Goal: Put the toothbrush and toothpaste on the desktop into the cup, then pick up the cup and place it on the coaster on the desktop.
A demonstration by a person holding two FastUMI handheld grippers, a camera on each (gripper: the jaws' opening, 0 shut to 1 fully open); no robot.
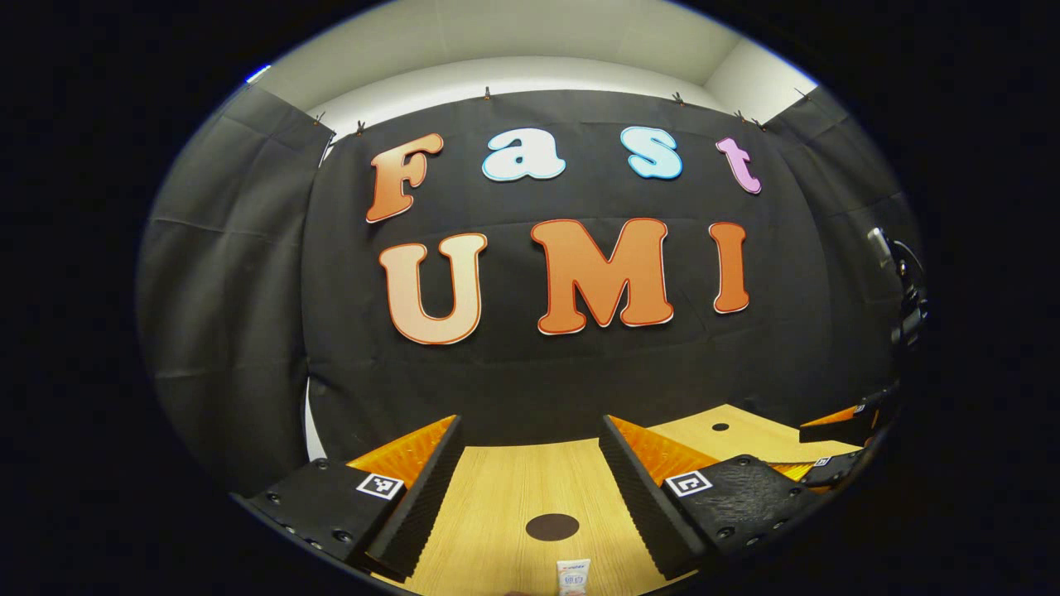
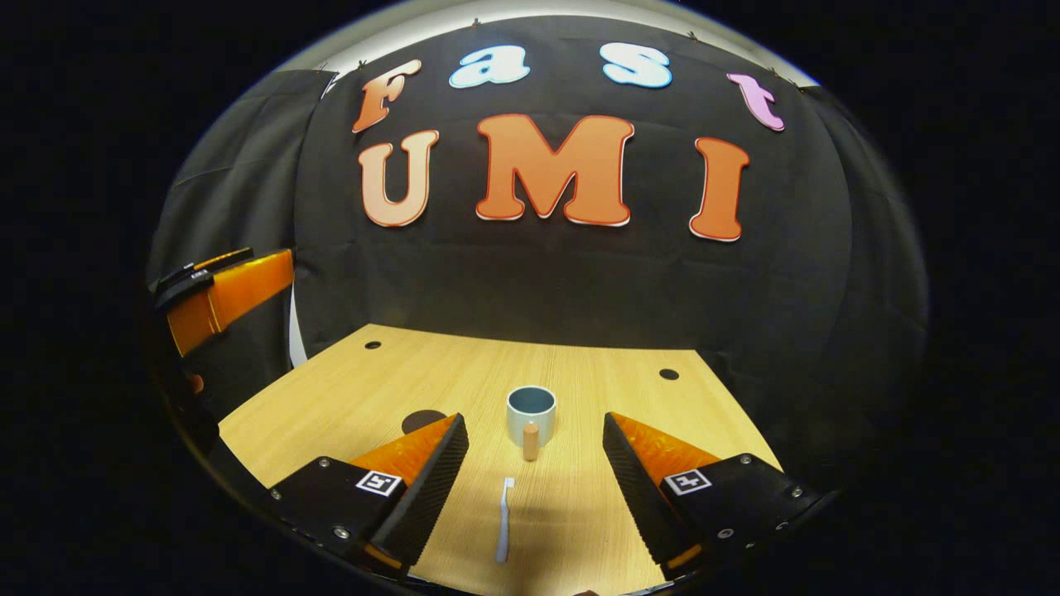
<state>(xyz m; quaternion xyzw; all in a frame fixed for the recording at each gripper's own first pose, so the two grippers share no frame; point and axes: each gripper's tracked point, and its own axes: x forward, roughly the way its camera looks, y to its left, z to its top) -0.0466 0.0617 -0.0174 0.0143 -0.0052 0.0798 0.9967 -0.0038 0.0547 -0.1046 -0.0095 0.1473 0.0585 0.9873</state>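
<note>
Pale blue-grey cup, white toothbrush, dark round coaster, light woodgrain desktop.

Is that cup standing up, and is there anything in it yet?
The cup stands upright on the desk, its mouth open upward. No brush handle or tube rises from it; the toothbrush lies flat on the desk nearby.

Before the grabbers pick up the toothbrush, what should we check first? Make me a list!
1. Right gripper open: ok, jaws wide apart with nothing held.
2. Toothbrush lined up: ok, it lies flat on the desk between the right fingers.
3. Cup upright with its opening free: ok, handle toward the camera.
4. Left gripper open: ok, nothing held.
5. Toothpaste within reach: cannot tell, just its end peeks in low in the left gripper view.
6. Coaster free: ok, nothing on it.
</note>
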